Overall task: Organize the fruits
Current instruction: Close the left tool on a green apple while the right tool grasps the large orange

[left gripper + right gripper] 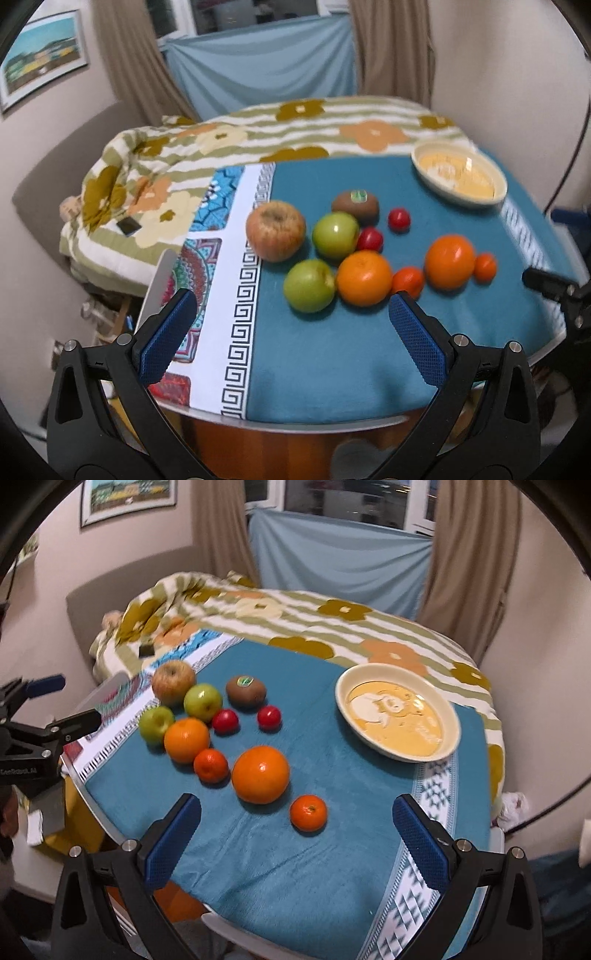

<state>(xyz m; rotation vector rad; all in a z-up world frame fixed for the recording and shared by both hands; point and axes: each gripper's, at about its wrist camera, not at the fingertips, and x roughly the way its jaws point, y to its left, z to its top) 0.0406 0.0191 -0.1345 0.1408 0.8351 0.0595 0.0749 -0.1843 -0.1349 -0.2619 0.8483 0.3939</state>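
Fruit lies loose on a teal cloth [332, 812]: a red-yellow apple [275, 230], two green apples [335, 235] [309, 285], a kiwi [355, 206], two small red fruits [369, 239] [399, 219], two oranges [364, 277] [449, 261] and two mandarins [407, 281] [484, 266]. An empty cream bowl [397, 716] with a yellow picture sits at the far right. My left gripper [291, 334] is open, hovering short of the near green apple. My right gripper [295, 832] is open, just short of a mandarin [308, 812] and the large orange [260, 774].
The cloth covers a small round table [295, 422] whose near edge drops off below the grippers. A bed with a flowered blanket [295, 620] lies behind it, with a dark phone [129, 225] on it. The left gripper [48, 716] shows at the right view's left edge.
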